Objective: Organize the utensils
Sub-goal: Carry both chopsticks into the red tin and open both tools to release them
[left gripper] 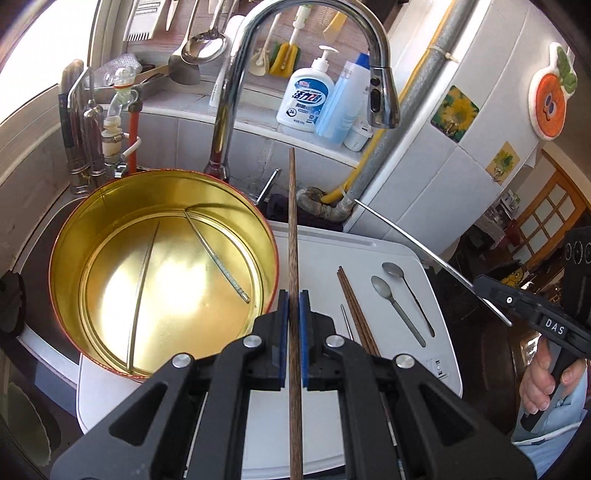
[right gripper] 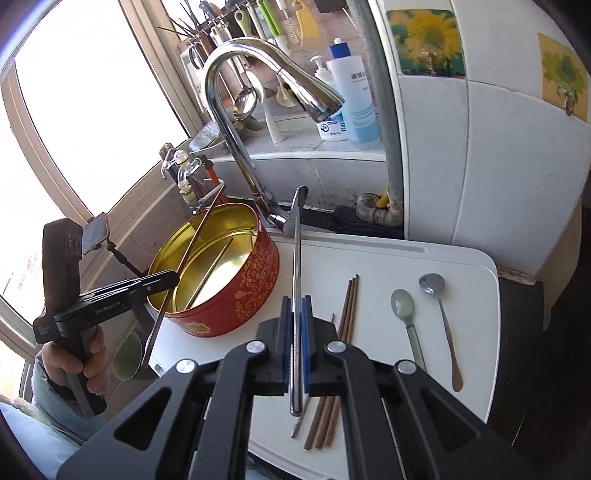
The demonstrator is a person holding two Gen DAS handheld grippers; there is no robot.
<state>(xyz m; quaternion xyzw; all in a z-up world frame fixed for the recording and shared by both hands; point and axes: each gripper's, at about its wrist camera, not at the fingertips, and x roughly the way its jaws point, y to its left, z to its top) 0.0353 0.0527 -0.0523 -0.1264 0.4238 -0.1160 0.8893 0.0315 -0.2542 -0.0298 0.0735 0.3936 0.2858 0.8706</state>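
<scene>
Round tin [left gripper: 66, 236] holds 2 metal chopsticks [left gripper: 218, 254], divider between

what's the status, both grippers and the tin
Left gripper shut on wooden chopstick. Right gripper shut on metal chopstick. Tin open, one metal chopstick inside. Faucet overhead.

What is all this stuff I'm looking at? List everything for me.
Round tin, red outside and gold inside: one, on the left end of the white board, metal chopsticks lying in it.
White plastic board: one, beside the sink.
Brown wooden chopsticks: three, lying on the board.
Pale green spoon: one, on the board.
Steel spoon: one, at the board's right end.
Chrome faucet: one, arching behind the tin.
Soap bottles: white and blue, on the ledge.
Left tool: black, shut on a brown wooden chopstick.
Right tool: black, shut on a steel chopstick.
</scene>
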